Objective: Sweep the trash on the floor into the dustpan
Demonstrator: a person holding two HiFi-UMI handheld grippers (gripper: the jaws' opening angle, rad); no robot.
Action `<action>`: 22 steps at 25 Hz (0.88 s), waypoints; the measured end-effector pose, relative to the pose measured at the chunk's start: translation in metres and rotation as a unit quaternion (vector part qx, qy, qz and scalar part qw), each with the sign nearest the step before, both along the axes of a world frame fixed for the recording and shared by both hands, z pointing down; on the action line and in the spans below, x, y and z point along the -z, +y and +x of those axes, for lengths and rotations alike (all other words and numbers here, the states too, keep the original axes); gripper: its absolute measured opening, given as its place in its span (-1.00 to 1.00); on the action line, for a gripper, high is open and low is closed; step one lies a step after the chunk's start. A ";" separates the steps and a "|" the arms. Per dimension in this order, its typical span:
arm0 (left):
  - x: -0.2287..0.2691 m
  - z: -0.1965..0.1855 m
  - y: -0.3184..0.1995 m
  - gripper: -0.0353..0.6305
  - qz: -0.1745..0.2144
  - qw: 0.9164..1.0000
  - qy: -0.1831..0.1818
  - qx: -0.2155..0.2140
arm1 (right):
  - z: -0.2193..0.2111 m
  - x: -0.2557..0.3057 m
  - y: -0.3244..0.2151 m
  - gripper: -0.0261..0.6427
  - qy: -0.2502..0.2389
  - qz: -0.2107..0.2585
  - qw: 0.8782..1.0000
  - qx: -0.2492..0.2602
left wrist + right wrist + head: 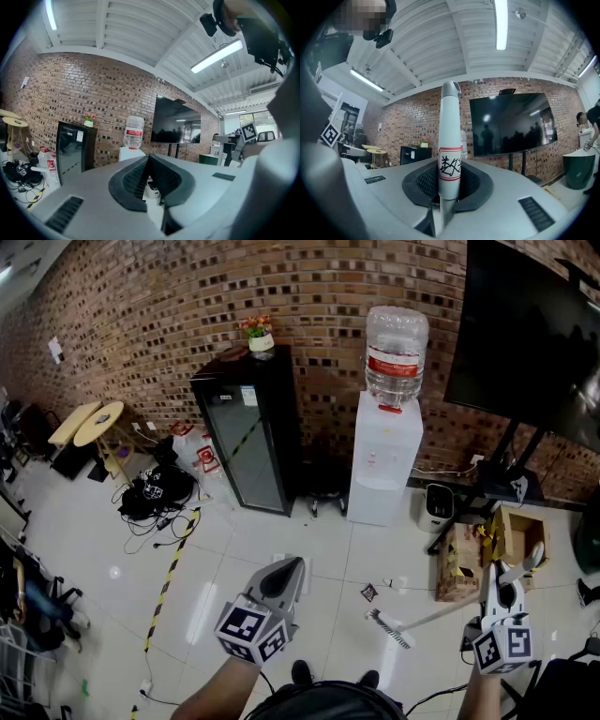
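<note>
Left gripper (292,566) (149,161) sat at 6 o'clock in the head view, raised above the floor (234,568). Its jaws were closed, tips meeting, with only a narrow slit lower down and nothing between them. It touched nothing.

Right gripper (504,585) (449,176) was at 4 o'clock in the head view, jaws clamped tight on the broom handle (441,615) (450,140). In the right gripper view the handle stood upright between the pads, pale grey, rounded top end well above the jaws. A red-edged label with handwritten marks sat right at jaw level.

The handle ran from the right gripper toward 9 o'clock, down to the brush head (389,629), which rested on the white tiles. A small dark scrap of trash (369,592) lay on the floor at 11 o'clock from the brush head, close by but apart from it.

Cardboard box (459,563) at 12 o'clock from the handle's middle. Water dispenser (386,465) at 12 o'clock from the trash, against the brick wall, with a black cabinet (248,437) at its 9 o'clock.
</note>
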State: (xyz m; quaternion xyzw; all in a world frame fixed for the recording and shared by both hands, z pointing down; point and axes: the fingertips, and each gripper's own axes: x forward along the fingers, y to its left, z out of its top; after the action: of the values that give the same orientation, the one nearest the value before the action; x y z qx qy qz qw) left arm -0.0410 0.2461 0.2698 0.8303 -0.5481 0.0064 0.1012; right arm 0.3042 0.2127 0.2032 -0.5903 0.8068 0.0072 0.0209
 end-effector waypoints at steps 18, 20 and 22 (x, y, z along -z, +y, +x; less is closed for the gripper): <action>-0.043 -0.091 -0.069 -0.85 -0.008 0.999 0.006 -0.049 | -0.047 -0.080 -0.072 -0.78 0.038 -0.002 0.997 -0.070; -0.052 -0.084 -0.088 -0.84 -0.010 0.998 0.001 -0.059 | -0.043 -0.094 -0.092 -0.78 0.040 -0.010 0.996 -0.076; -0.064 -0.076 -0.113 -0.84 -0.014 0.998 -0.005 -0.066 | -0.036 -0.109 -0.115 -0.78 0.038 -0.015 0.996 -0.084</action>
State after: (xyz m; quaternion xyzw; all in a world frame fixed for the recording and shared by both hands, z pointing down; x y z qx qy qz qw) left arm -0.1170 0.1328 0.3334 0.8632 -0.4923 0.0250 0.1089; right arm 0.2682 0.0979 0.3119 -0.6559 0.7544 0.0191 -0.0192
